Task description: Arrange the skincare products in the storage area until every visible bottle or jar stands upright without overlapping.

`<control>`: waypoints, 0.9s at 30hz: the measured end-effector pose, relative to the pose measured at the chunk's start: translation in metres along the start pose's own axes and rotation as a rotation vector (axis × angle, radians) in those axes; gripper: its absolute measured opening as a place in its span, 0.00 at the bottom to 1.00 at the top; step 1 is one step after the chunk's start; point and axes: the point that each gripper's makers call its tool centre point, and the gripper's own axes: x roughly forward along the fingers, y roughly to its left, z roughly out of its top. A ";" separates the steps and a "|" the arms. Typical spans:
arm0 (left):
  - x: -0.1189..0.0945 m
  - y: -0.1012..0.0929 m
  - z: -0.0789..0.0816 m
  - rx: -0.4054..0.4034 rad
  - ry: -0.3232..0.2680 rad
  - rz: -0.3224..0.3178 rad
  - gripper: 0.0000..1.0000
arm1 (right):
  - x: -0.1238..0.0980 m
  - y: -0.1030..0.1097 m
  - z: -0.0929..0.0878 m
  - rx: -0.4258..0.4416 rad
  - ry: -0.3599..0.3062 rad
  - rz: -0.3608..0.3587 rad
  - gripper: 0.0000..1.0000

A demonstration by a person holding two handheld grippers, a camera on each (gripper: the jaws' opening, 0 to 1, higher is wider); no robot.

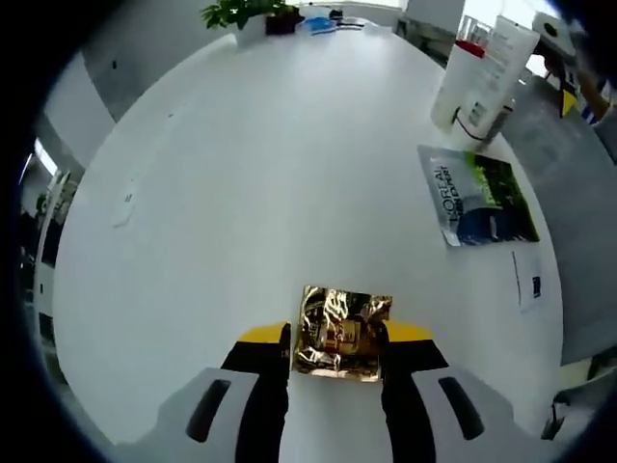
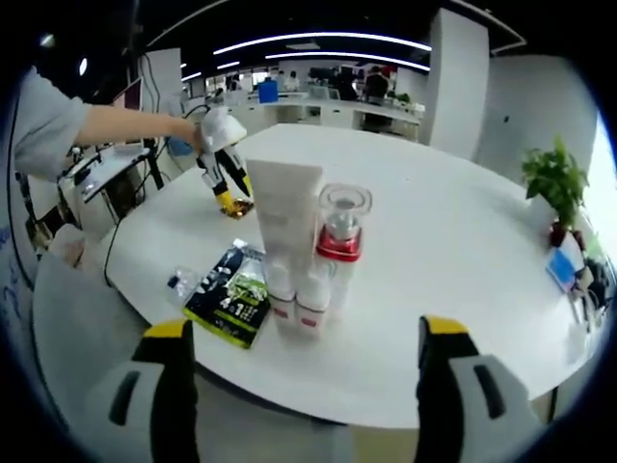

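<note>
My left gripper is shut on a crinkled gold foil packet, low over the white table. In the right gripper view the same left gripper is held by a person's hand, the gold packet at its tips touching the table. A tall white tube stands on its cap beside a bottle with a red collar and clear cap; this upright cluster is at the table's edge. A dark green sachet lies flat. My right gripper is open in front of the cluster.
A small clear sachet lies by the table edge next to the green one. A potted plant and a blue item sit at the far end. Desks and chairs surround the table.
</note>
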 end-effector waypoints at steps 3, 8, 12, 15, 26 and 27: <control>0.001 -0.008 0.000 0.034 0.004 -0.025 0.39 | 0.000 0.001 -0.001 0.001 0.002 0.003 0.97; 0.006 -0.010 0.000 0.081 0.025 -0.032 0.41 | 0.001 0.001 0.000 0.001 0.002 0.004 0.96; 0.011 -0.007 0.002 0.092 0.032 -0.025 0.41 | -0.001 0.001 -0.001 0.003 0.004 0.002 0.96; 0.010 -0.004 0.002 0.111 0.034 -0.041 0.40 | -0.002 0.000 -0.003 0.007 0.010 -0.002 0.96; 0.011 0.003 -0.003 0.102 0.069 -0.037 0.36 | 0.000 0.002 0.000 -0.005 0.005 0.012 0.96; 0.012 0.003 -0.004 0.093 0.074 -0.034 0.36 | 0.000 0.002 0.001 -0.005 0.004 0.013 0.96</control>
